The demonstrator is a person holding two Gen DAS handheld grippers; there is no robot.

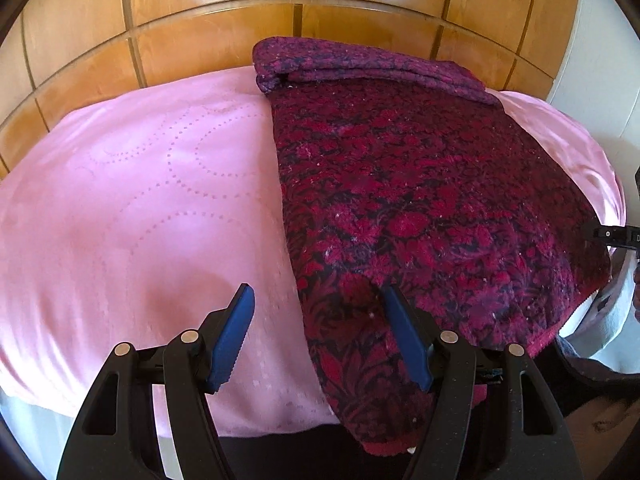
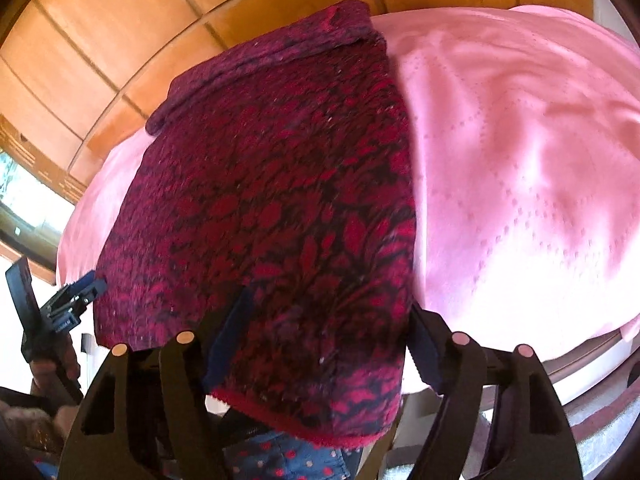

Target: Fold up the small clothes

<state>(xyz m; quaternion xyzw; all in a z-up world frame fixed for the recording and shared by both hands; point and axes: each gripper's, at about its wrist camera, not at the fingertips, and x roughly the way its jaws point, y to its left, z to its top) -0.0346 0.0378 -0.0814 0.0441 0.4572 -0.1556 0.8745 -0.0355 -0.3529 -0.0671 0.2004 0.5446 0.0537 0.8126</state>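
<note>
A dark red and black floral cloth (image 1: 420,208) lies flat on the pink bed cover (image 1: 140,200), with its far end folded over in a thick band (image 1: 360,64). My left gripper (image 1: 316,300) stands open over the cloth's near left corner, one blue finger (image 1: 404,332) on the cloth and the other (image 1: 236,332) over the pink cover. My right gripper (image 2: 328,304) straddles the near right corner of the cloth (image 2: 280,200), which hangs over the bed's edge; its jaws stand apart and do not pinch it. The left gripper (image 2: 80,292) shows at the cloth's other corner.
Wooden panels (image 1: 200,20) rise behind the bed. A window (image 2: 24,200) shows at the left of the right wrist view. Blue fabric with red dots (image 2: 280,460) lies below the bed's edge. A hand (image 2: 52,364) holds the left gripper.
</note>
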